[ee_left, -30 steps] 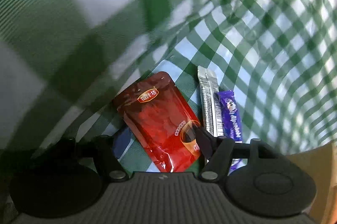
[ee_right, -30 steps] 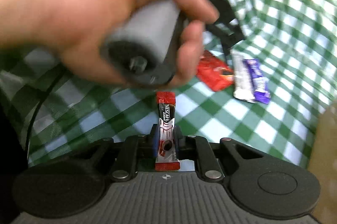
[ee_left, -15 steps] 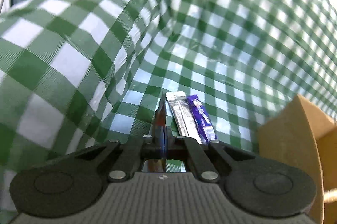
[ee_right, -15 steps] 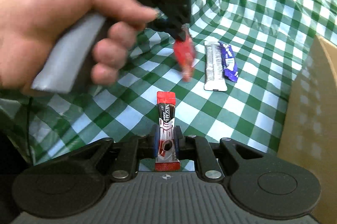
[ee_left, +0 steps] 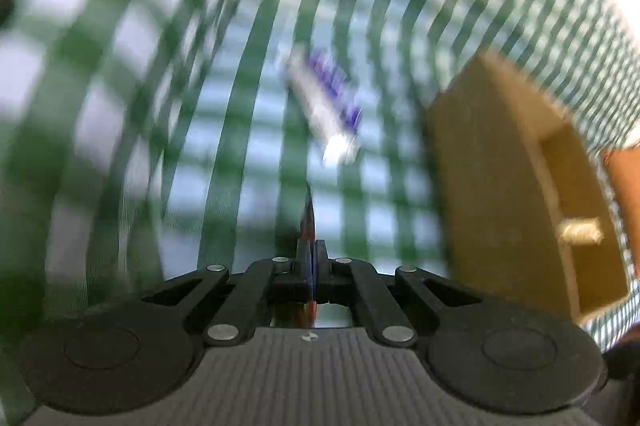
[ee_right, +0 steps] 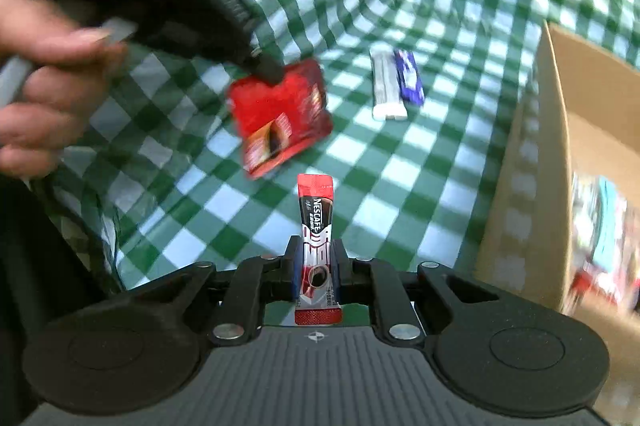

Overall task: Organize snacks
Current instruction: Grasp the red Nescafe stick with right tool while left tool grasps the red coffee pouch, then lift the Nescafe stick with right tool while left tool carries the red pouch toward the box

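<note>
At the bottom centre of the right wrist view, the right gripper is pinching a red Nescafé stick, the sachet standing upright between the pads with its top poking above the fingers. Up in the upper left of that same frame, a hand grips the left gripper, and its jaws are clamped on the top edge of a red pouch, which hangs in the air above the green checked tablecloth, tilted and a little blurred. Over in the upper middle, a silver stick and a purple bar lie side by side on the cloth, touching. Along the right edge stands a cardboard box, open, with colourful packets inside, too smeared to read. In the left wrist view everything is streaked with blur: the left gripper's fingers are pressed together, and the red pouch shows only as a thin edge-on sliver between them. The silver stick sits in mid-frame, the box to the right.
</note>
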`<control>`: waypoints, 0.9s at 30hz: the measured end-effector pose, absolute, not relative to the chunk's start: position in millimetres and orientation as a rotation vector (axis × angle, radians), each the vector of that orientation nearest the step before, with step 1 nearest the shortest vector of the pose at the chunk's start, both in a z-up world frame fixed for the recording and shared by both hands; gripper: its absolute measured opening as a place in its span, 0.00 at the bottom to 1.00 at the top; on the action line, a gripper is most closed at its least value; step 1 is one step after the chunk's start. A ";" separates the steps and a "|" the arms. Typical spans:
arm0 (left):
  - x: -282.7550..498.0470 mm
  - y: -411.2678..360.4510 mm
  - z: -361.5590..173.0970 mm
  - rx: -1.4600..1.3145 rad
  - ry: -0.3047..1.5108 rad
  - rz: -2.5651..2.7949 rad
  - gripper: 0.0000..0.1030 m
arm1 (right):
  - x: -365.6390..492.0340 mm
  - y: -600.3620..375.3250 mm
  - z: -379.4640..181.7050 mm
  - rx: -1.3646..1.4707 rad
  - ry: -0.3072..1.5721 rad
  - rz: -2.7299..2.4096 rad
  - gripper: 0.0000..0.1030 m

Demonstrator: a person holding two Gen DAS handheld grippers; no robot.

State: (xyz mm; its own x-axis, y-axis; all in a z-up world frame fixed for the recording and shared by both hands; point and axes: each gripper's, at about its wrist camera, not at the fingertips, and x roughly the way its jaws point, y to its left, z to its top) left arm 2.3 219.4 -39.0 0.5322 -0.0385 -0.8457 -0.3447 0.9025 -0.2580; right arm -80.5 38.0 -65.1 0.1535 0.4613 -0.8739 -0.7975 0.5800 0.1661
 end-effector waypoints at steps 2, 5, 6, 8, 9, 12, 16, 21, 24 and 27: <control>2.6 218.7 -39.3 -0.401 0.990 0.184 0.02 | -81.5 35.8 -71.5 -0.368 1.108 0.927 0.15; 6.7 217.5 -46.6 -0.398 1.016 0.182 0.05 | -81.3 35.4 -80.4 -0.369 1.133 0.931 0.16; 8.2 216.9 -48.1 -0.405 1.019 0.173 0.06 | -81.3 35.5 -83.1 -0.374 1.136 0.930 0.17; 11.3 214.4 -49.5 -0.416 1.024 0.152 0.07 | -79.8 36.1 -86.6 -0.372 1.143 0.940 0.20; 15.0 212.6 -50.3 -0.402 1.031 0.151 0.07 | -79.3 36.8 -88.0 -0.371 1.147 0.942 0.20; 22.4 202.9 -55.6 -0.341 1.055 0.148 0.09 | -78.3 38.2 -93.3 -0.374 1.164 0.939 0.20; 33.5 190.8 -66.2 -0.262 1.099 0.157 0.09 | -78.6 42.3 -99.3 -0.397 1.165 0.934 0.20; 39.8 185.4 -74.0 -0.222 1.123 0.166 0.09 | -80.0 44.7 -104.0 -0.415 1.165 0.939 0.20; 40.3 186.9 -75.2 -0.227 1.122 0.167 0.09 | -80.5 45.4 -104.7 -0.423 1.157 0.943 0.20; 40.9 186.1 -75.4 -0.225 1.122 0.168 0.09 | -80.8 45.1 -104.8 -0.426 1.151 0.944 0.20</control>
State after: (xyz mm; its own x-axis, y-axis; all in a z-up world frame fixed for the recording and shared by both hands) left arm 40.9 186.1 -75.4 0.4247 0.0206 -0.9051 -0.2460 0.9648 -0.0935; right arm -80.8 45.1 -104.8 0.0962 0.4099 -0.9070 -0.8094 0.5626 0.1684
